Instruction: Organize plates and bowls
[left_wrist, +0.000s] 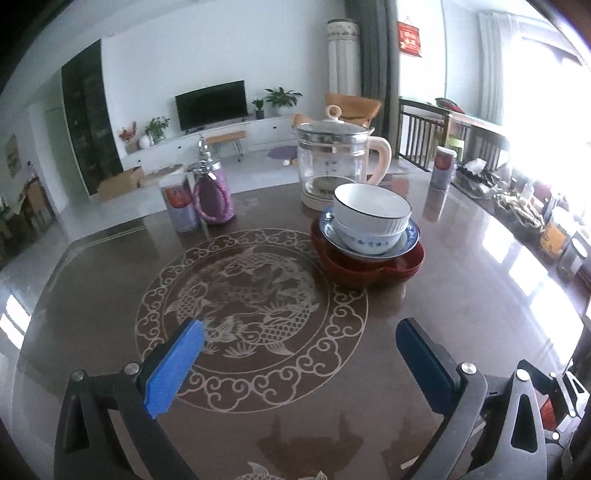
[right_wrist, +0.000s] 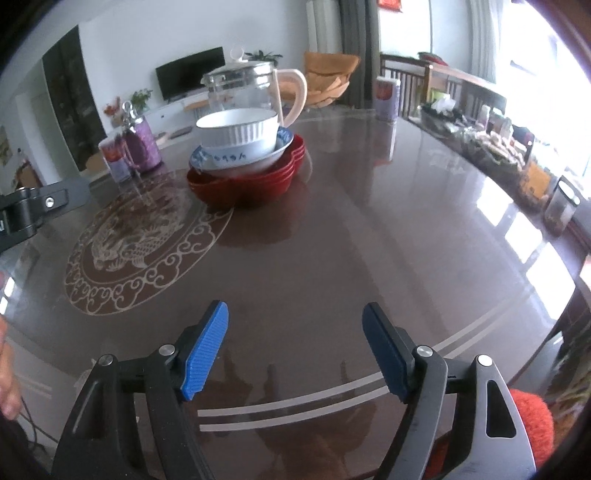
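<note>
A stack stands on the brown table: a white ribbed bowl (left_wrist: 371, 210) in a blue-patterned bowl (left_wrist: 365, 242), on a blue-and-white plate (left_wrist: 408, 240), on red lobed plates (left_wrist: 364, 267). The stack also shows in the right wrist view, with the white bowl (right_wrist: 238, 129) on top and the red plates (right_wrist: 247, 184) below. My left gripper (left_wrist: 299, 339) is open and empty, well short of the stack. My right gripper (right_wrist: 295, 325) is open and empty, over the near table.
A glass kettle (left_wrist: 332, 162) stands just behind the stack. A purple bottle (left_wrist: 212, 192) and a can (left_wrist: 179, 206) stand at the far left, another can (left_wrist: 441, 168) at the far right. Cluttered items (right_wrist: 491, 147) line the right edge. The left gripper's body (right_wrist: 29, 210) shows at left.
</note>
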